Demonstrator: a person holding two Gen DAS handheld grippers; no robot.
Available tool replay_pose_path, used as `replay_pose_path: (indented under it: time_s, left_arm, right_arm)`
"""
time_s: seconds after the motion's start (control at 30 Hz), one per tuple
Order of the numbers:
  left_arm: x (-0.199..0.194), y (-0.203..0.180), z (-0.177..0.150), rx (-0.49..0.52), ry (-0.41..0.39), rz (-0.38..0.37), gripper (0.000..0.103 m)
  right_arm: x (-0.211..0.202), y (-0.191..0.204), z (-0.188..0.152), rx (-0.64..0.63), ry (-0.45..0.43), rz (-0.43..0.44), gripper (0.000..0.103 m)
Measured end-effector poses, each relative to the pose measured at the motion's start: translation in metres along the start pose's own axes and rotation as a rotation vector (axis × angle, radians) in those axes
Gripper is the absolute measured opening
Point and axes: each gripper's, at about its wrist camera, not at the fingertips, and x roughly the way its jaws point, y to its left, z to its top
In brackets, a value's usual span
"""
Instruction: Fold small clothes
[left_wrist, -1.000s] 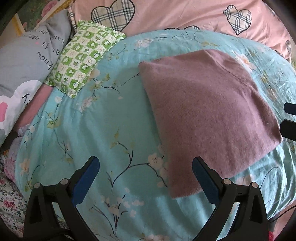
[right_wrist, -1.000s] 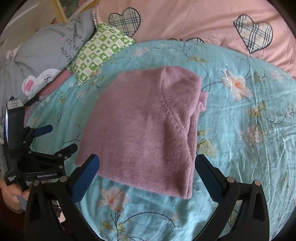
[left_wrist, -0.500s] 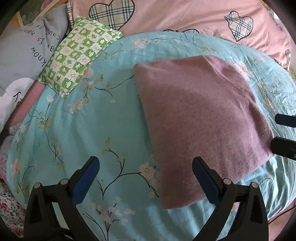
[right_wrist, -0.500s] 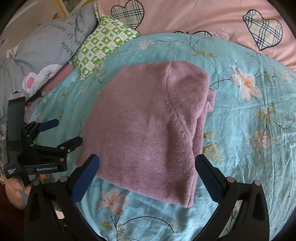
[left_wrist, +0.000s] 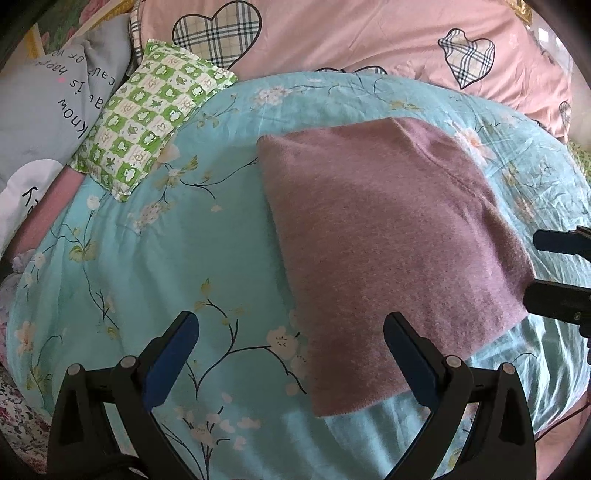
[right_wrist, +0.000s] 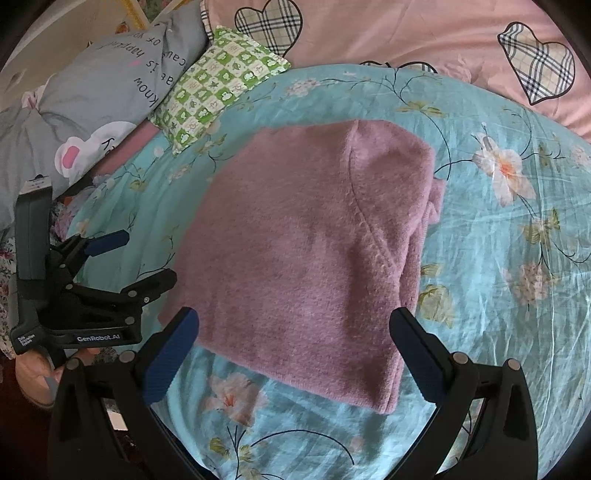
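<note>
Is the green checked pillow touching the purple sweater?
Apart. In the left wrist view, a wide strip of blue flowered bedcover lies between the green checked pillow and the purple sweater.

Place: we take this for a home bedroom | bed: turquoise floral quilt (left_wrist: 155, 258) fills the frame | top: pink cover with plaid hearts (left_wrist: 332, 48) | upper left: green checked pillow (left_wrist: 147, 122), grey printed pillow (left_wrist: 44, 122)
</note>
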Motion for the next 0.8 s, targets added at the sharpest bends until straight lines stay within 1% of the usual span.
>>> replay_pose_path:
  time_s: [0.47, 0.8]
  left_arm:
    - [-0.0037, 0.0013, 0.0000, 0.002, -0.018, -0.024, 0.101]
    - [-0.0054, 0.0003, -0.0017, -0.003, -0.020, -0.027, 0.101]
  right_arm:
    - [0.0037, -0.0032, -0.0027, 0.015, 0.006, 0.009, 0.103]
    - [0.0019, -0.0048, -0.0034, 0.023, 0.006, 0.009, 0.103]
